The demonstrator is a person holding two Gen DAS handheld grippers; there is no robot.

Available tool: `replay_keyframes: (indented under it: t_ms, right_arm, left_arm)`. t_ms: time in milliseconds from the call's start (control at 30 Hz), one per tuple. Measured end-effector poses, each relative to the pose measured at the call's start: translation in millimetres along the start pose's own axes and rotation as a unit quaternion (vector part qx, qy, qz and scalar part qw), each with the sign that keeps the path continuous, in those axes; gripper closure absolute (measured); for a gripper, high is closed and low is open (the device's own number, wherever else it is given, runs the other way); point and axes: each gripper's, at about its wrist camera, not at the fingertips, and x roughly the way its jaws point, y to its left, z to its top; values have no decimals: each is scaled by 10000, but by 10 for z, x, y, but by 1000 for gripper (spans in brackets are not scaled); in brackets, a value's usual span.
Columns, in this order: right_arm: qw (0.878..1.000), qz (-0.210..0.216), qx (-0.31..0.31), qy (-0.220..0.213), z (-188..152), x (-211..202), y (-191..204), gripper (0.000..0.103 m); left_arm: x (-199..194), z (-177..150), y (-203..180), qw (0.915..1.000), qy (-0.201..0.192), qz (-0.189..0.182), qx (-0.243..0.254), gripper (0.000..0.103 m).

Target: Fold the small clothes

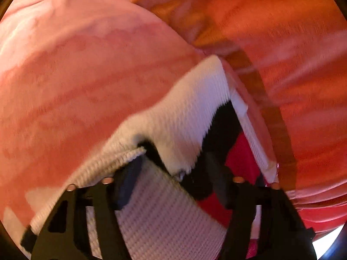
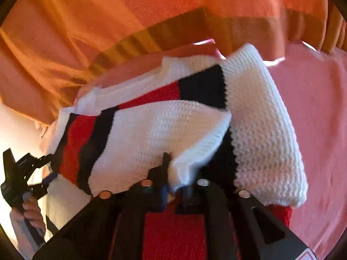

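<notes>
A small knitted sweater (image 2: 164, 127), white with red and navy stripes, lies partly folded on a pink cloth. My right gripper (image 2: 176, 173) is shut on a white fold of the sweater near its lower edge. In the left wrist view the sweater (image 1: 186, 112) fills the lower middle, and my left gripper (image 1: 173, 169) has its jaws apart with white knit lying between and over them. The left gripper also shows in the right wrist view (image 2: 41, 169), at the sweater's left edge, held by a hand.
The pink cloth (image 2: 314, 112) covers the surface under the sweater and shows in the left wrist view (image 1: 76, 75). An orange curtain (image 2: 130, 10) with a darker band hangs behind; it shows in the left wrist view (image 1: 292, 54).
</notes>
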Motion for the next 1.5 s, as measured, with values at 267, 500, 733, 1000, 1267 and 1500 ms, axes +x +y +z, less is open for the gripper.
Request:
replay_keyframes:
  t_ms: [267, 500, 733, 1000, 1267, 1500]
  right_arm:
    - [9842, 1019, -417, -1383, 414, -1072, 349, 97]
    - [9993, -106, -364, 74, 36, 20, -90, 97]
    - [9891, 384, -956, -1054, 376, -745, 490, 97]
    - [9988, -207, -395, 197, 165, -49, -174, 95]
    - [9967, -610, -153, -521, 66, -972, -289, 52]
    - [9966, -811, 101, -43, -875, -1259, -397, 49]
  left_arm:
    - [-281, 167, -34, 9970, -751, -78, 197, 92]
    - [-135, 140, 109, 9975, -656, 258, 28, 92]
    - [-310, 149, 52, 9936, -1067, 264, 255, 92]
    - [-42, 90, 93, 9929, -778, 756, 489, 90]
    - [-187, 113, 160, 9979, -483, 380, 187, 86]
    - [-754, -215, 175, 9880, -528, 612, 1316, 52]
